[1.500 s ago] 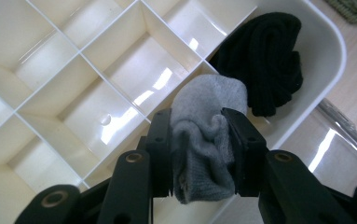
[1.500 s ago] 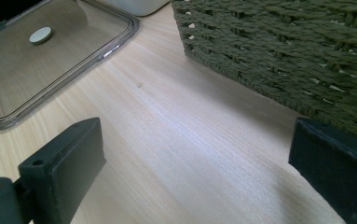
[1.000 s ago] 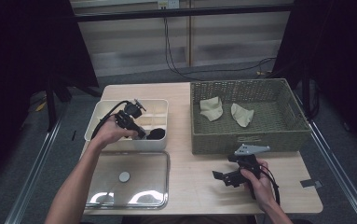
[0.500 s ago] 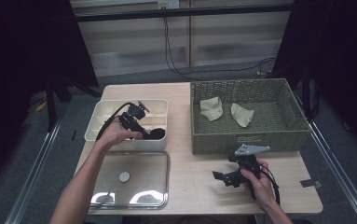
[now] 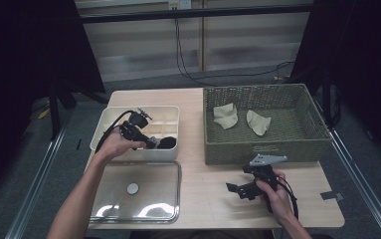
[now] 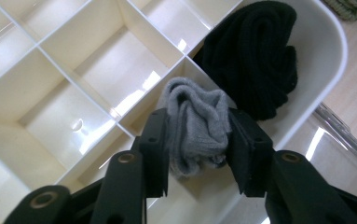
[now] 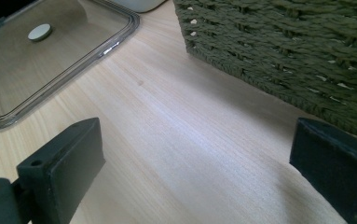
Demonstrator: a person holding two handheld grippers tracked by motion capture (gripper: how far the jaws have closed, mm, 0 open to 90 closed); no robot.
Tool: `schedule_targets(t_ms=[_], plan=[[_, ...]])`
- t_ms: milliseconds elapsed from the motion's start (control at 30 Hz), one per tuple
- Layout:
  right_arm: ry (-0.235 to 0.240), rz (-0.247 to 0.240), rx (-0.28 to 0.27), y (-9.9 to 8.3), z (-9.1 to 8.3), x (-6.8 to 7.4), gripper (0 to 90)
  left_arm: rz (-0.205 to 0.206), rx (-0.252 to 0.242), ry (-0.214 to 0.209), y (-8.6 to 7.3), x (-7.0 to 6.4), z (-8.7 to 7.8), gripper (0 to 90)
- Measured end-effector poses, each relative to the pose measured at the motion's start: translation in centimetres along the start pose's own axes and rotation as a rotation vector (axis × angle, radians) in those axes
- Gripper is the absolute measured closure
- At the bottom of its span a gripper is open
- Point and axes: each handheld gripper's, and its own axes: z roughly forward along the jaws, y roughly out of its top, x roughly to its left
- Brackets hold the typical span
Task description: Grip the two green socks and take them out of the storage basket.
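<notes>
- A clear lid with a small round knob was found lying flat on the table at the near left, in front of the divided box.
- A white divided box was noted on the left half of the table, its interior split into square compartments.
- The left claw was observed held over the near right part of that box, clenched on a rolled grey sock; the roll was pinched between the two black jaws and projected beyond their tips.
- The grey sock was seen above a divider wall of the box; whether it touched the divider or the compartment floor could not be told.
- A rolled black sock was recorded lying in the rounded corner compartment of the box, just beside the grey sock.
- The right claw was found low over bare table at the near right, held in the person's right hand, released, with its jaws wide apart and nothing between them.
- A green woven basket was noted on the right half of the table, just beyond the right claw.
- Two pale beige socks were recorded lying side by side on the basket floor, slightly apart.
</notes>
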Motion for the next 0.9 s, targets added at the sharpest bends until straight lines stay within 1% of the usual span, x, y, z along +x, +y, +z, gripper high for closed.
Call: schedule_targets(t_ms=[33, 100, 133, 167, 200, 233, 267, 333, 367, 400, 433, 500, 533, 567, 633, 700, 800, 833, 867, 900], plan=[[-0.001, 0.000, -0.001, 0.0, 0.0, 0.0, 2.6, -0.008, 0.004, 0.003, 0.0, 0.0, 0.2, 63.9], [-0.002, 0.001, -0.001, 0.0, 0.0, 0.0, 2.6, -0.005, 0.019, 0.013, 0.1, 0.1, 0.7, 64.8], [-0.003, 0.001, -0.001, 0.0, 0.0, 0.0, 2.6, -0.008, 0.015, 0.013, 0.1, 0.1, 1.0, 65.0], [-0.003, 0.001, -0.001, 0.0, 0.0, 0.0, 2.6, -0.022, -0.001, 0.007, 0.2, 0.1, 1.2, 65.1], [-0.003, 0.002, -0.001, 0.0, 0.0, 0.0, 2.6, -0.023, 0.002, 0.003, 0.2, 0.2, 1.4, 65.3], [-0.003, 0.002, -0.002, 0.0, 0.0, 0.0, 2.6, -0.029, -0.005, -0.002, 0.3, 0.1, 1.6, 65.4], [-0.004, 0.005, -0.001, 0.0, 0.0, 0.0, 2.6, -0.022, 0.012, 0.000, 0.4, 0.1, 1.6, 65.6], [-0.005, 0.003, -0.004, 0.0, 0.0, -0.1, 2.6, -0.010, 0.020, 0.010, 0.5, -0.2, 1.8, 66.0], [-0.004, 0.005, -0.002, 0.0, 0.0, 0.0, 2.6, 0.004, 0.035, 0.011, 0.6, -0.3, 1.9, 66.3], [-0.004, 0.006, -0.002, 0.0, -0.1, 0.0, 2.6, 0.010, 0.036, 0.015, 0.5, -0.4, 1.9, 66.5], [-0.004, 0.006, -0.001, 0.0, -0.1, 0.0, 2.6, 0.005, 0.028, 0.013, 0.4, -0.5, 2.0, 66.7], [-0.005, 0.006, -0.003, 0.0, -0.1, 0.0, 2.6, -0.002, 0.031, -0.005, 0.2, -0.3, 2.0, 66.8], [-0.005, 0.006, -0.002, 0.0, -0.1, 0.0, 2.6, -0.007, 0.025, -0.014, 0.1, -0.1, 2.1, 66.9], [-0.005, 0.006, -0.002, 0.0, -0.1, 0.0, 2.6, -0.020, 0.023, -0.026, 0.1, 0.0, 2.1, 67.0], [-0.004, 0.005, -0.002, 0.0, 0.0, -0.1, 2.6, -0.012, 0.027, -0.023, 0.1, 0.0, 2.2, 67.1], [-0.008, 0.010, -0.001, 0.1, 0.0, -0.1, 2.6, -0.013, 0.031, -0.028, 0.1, 0.1, 2.2, 67.0], [-0.009, 0.014, -0.001, 0.1, 0.0, -0.1, 2.7, -0.030, 0.008, -0.031, -0.1, 0.1, 2.1, 66.7], [-0.009, 0.016, 0.000, 0.1, 0.0, -0.1, 2.8, -0.023, -0.009, -0.027, -0.3, 0.2, 2.1, 66.2], [-0.009, 0.016, -0.001, 0.1, 0.0, -0.1, 2.8, -0.026, -0.020, -0.034, -0.4, 0.2, 2.0, 65.4], [-0.009, 0.016, -0.003, 0.1, 0.0, -0.2, 2.8, -0.051, -0.046, -0.046, -0.8, 0.4, 2.0, 65.2]])
